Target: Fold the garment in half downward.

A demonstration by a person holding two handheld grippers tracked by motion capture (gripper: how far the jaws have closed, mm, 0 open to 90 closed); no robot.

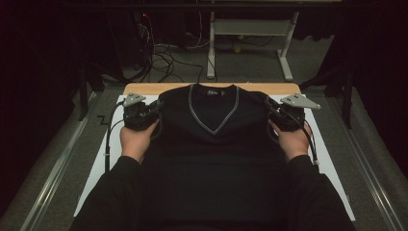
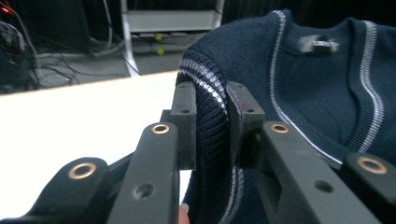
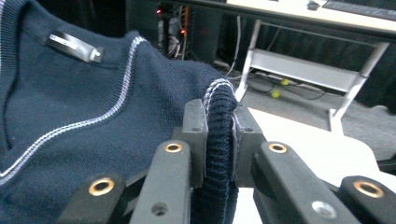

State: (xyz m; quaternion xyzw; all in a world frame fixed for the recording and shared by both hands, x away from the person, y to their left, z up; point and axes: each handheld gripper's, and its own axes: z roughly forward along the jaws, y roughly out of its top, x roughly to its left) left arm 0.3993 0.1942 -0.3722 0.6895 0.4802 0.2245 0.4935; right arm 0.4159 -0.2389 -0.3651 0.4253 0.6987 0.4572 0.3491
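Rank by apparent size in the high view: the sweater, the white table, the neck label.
1. White table, though the sweater hides much of it.
2. Sweater, close behind.
3. Neck label, by far the smallest.

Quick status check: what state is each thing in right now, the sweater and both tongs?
Sweater: spread front up on the table, V-neck toward the far edge, both shoulder edges pinched.
Neck label: visible inside the collar.
Left tongs: shut on the ribbed, striped shoulder edge.
Right tongs: shut on the other ribbed shoulder edge.
Table: white surface showing beside the sweater.
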